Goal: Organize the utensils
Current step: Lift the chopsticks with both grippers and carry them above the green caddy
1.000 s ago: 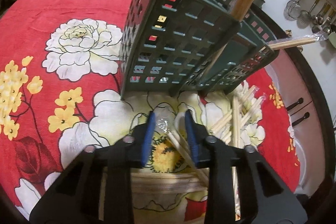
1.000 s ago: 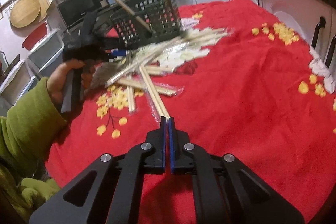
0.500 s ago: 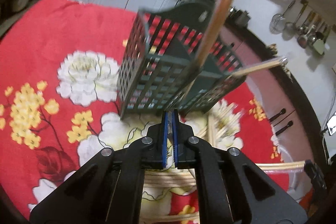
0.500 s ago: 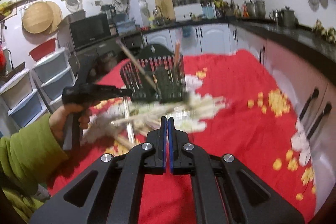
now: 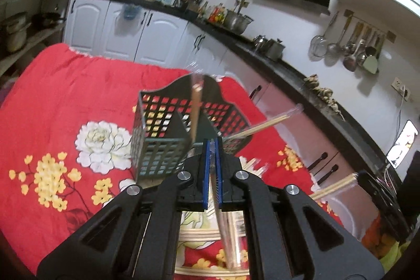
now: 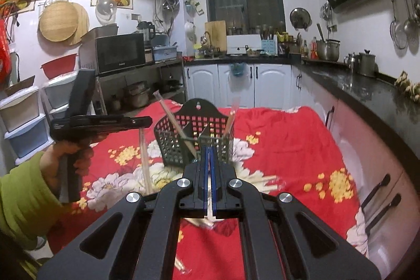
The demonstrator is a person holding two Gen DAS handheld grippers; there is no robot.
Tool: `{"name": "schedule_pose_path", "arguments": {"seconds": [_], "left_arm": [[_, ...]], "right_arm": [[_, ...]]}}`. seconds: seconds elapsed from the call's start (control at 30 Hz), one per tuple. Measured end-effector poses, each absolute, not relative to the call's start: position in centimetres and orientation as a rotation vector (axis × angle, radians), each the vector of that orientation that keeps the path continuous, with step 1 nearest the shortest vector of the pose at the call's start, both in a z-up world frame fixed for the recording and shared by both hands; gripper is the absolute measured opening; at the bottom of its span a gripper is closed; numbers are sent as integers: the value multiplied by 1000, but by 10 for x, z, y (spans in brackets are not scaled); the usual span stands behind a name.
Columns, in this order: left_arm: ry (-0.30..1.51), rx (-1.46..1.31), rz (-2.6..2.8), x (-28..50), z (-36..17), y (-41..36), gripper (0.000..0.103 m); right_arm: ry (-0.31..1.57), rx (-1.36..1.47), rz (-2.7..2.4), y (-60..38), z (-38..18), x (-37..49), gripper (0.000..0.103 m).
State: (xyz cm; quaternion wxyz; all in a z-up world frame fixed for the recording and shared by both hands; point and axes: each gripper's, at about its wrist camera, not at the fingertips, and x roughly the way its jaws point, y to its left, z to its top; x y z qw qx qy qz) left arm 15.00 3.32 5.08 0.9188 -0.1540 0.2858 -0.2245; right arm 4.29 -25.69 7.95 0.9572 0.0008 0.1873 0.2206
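The cloth [image 5: 78,85] on the tabletop is red, printed with white peonies and small yellow blossoms. Ahead of the black, blue-padded tongs [image 5: 213,146] stands a dark green lattice basket [image 5: 162,154] holding pale wooden chopsticks [image 5: 195,109]. The sleeve [image 6: 23,201] is lime green.

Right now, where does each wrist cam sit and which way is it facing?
Left wrist: on the left gripper, aimed slightly down over the dark green lattice utensil basket toward the counter wall; only its shut jaws show, pinching wrapped wooden chopsticks.
Right wrist: on the right gripper, facing the basket and window; shows its shut jaws on chopsticks, plus the left hand and green sleeve.
Shared: basket, red floral cloth.
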Motion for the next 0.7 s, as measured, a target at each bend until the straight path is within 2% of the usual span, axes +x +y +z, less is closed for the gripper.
{"name": "schedule_pose_path", "arguments": {"seconds": [0.7], "left_arm": [[462,-279,-548,142,105,6,2]], "right_arm": [[263,23,527,-244,125,49,2]]}}
